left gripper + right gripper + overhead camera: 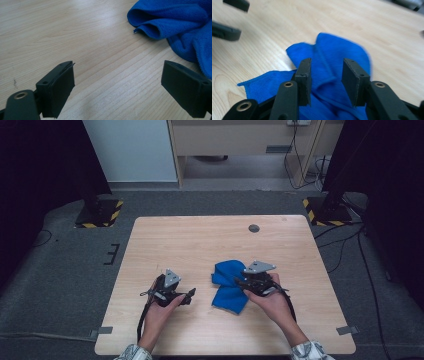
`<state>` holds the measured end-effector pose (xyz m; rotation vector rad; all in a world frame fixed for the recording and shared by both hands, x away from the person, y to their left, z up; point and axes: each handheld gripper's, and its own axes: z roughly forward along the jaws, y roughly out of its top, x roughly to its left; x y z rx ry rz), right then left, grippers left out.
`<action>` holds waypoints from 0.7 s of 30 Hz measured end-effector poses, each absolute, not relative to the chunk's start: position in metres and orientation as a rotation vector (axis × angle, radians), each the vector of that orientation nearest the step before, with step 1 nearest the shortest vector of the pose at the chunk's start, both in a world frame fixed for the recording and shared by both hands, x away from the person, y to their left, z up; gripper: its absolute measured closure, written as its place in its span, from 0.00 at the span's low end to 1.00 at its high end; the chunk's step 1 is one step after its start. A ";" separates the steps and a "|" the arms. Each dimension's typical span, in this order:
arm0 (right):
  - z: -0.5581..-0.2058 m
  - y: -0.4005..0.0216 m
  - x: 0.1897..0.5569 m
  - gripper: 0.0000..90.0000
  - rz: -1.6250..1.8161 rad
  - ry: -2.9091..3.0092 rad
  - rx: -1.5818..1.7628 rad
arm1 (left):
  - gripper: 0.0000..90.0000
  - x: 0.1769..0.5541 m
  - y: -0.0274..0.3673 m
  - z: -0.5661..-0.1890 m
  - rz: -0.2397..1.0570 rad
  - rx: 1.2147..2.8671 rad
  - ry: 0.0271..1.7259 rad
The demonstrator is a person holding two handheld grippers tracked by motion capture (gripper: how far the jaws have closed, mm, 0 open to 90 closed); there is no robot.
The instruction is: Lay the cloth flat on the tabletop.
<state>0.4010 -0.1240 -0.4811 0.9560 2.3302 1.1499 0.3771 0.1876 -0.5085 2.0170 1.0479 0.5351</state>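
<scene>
- Looking down on the counter [165, 240], we've got a crumpled blue cloth [227, 287] lying right of centre, near our edge.
- Our right gripper [325, 82] sits over the cloth, jaws parted, a raised fold between them, pads not pressing.
- Our left gripper [117, 82] rests on bare wood just beside the cloth, jaws spread wide, nothing between.
- A small round grommet [254, 228] sits far back, well apart.
</scene>
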 end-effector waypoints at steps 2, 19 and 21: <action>-0.488 -0.114 0.406 0.63 1.112 2.362 0.954 | 0.12 0.377 0.189 -0.508 0.536 2.019 1.048; -0.467 -0.131 0.410 0.96 1.117 2.309 0.978 | 0.13 0.377 0.185 -0.507 0.548 2.020 1.034; -0.455 -0.146 0.408 0.96 1.137 2.271 0.990 | 0.13 0.378 0.186 -0.507 0.549 2.018 1.039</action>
